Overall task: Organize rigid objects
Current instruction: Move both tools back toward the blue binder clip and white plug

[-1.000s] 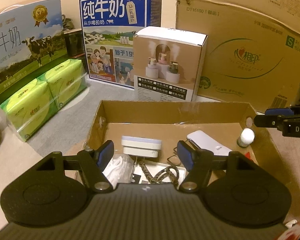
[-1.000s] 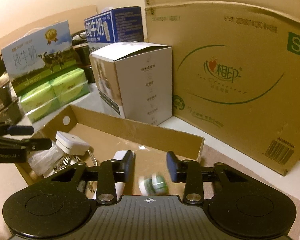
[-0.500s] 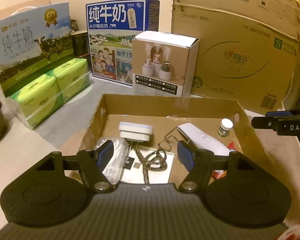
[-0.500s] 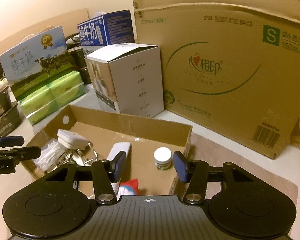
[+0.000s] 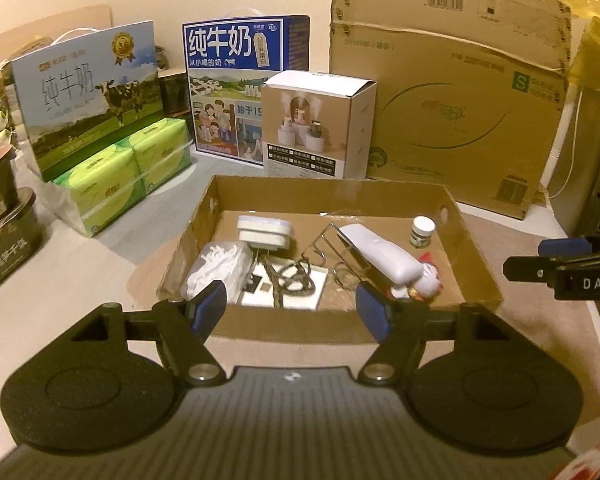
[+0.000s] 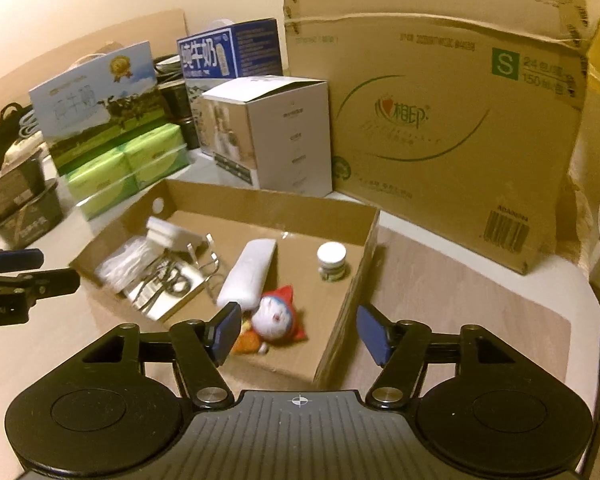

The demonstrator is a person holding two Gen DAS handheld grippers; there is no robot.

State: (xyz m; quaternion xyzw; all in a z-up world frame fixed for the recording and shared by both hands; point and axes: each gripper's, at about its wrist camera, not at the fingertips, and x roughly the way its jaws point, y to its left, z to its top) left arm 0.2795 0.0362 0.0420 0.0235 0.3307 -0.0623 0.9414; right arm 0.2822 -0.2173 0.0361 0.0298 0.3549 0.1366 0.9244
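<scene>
Both tongs, left (image 5: 290, 306) and right (image 6: 296, 334), empty, right just widened. Ahead: small jar (image 6: 332, 261), light, rigid, slick; best pinched across lid.

Toy figure (image 5: 427, 280) half hidden behind tool finger — right tool (image 5: 556, 268) cut off.

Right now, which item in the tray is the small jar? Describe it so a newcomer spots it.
Find the shallow open cardboard tray in front of the big brown carton. In its far right corner, the small jar stands upright, apart from the rest. It is the only round, white-lidded container; its neighbours are a long white case and a cartoon figurine.
</scene>
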